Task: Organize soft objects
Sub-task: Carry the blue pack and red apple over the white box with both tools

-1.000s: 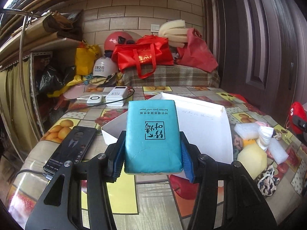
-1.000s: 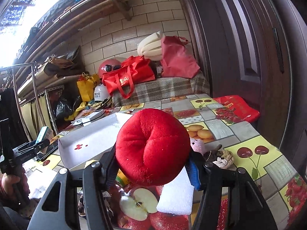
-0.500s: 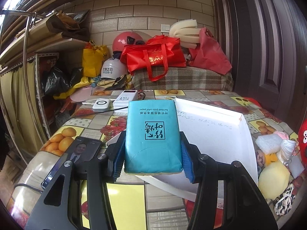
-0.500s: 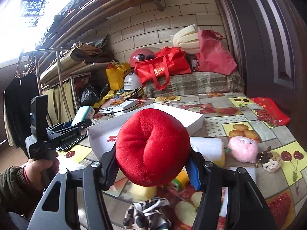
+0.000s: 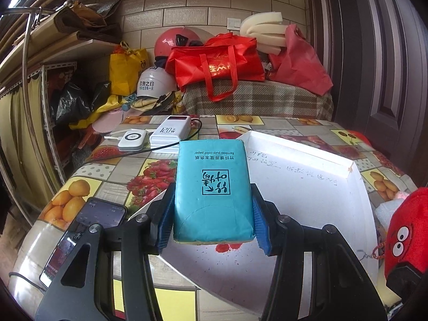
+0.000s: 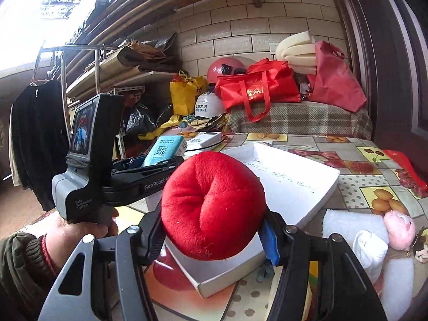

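My left gripper (image 5: 211, 220) is shut on a teal tissue pack (image 5: 212, 187), held over the near left edge of a shallow white box (image 5: 307, 184). In the right wrist view, my right gripper (image 6: 214, 230) is shut on a round red plush toy (image 6: 212, 204) above the white box's (image 6: 294, 184) near corner. That view also shows the left gripper (image 6: 149, 171) with the tissue pack (image 6: 163, 151) to the left, held by a hand (image 6: 69, 230). The red plush (image 5: 406, 230), with cartoon eyes, appears at the right edge of the left wrist view.
A phone (image 5: 83, 238), a power bank (image 5: 171, 132) and a small white charger (image 5: 132, 139) lie on the fruit-patterned tablecloth left of the box. White foam pieces (image 6: 353, 224) and a pink plush (image 6: 398, 230) sit right of it. Bags and helmets pile up behind.
Both grippers have moved towards the white box with their loads. The box now fills more of each view, and the red plush has come into the left wrist view at the right.
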Motion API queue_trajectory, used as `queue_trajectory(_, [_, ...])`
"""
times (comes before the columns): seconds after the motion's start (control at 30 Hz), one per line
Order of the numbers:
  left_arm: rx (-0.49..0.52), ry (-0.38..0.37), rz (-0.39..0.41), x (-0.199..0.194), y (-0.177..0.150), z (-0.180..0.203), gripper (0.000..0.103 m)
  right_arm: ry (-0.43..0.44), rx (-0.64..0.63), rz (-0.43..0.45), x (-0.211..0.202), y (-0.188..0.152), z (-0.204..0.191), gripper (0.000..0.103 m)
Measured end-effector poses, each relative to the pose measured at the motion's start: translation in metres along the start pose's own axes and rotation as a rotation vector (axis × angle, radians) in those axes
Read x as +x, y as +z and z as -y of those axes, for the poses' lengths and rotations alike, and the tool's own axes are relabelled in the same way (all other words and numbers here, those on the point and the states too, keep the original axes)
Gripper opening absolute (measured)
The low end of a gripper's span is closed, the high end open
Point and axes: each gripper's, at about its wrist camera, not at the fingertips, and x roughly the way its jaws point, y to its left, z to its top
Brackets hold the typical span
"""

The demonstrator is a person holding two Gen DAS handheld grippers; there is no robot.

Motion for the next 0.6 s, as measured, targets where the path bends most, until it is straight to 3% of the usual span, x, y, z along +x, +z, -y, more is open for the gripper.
queue_trajectory(0.17, [-0.001, -0.020, -0.013, 0.003, 0.001, -0.001, 0.051, -0.033, 0.023, -0.014, 0.018, 0.007, 0.005, 0.060])
queue_trajectory(0.4, [-0.005, -0.037, -0.043, 0.009, 0.002, -0.002, 0.051, -0.149, 0.096, -0.011, 0.029, 0.014, 0.031, 0.060])
queue_trajectory(0.6, [0.043, -0.041, -0.066, 0.014, 0.003, 0.008, 0.051, -0.143, 0.156, -0.026, 0.032, 0.013, 0.046, 0.060])
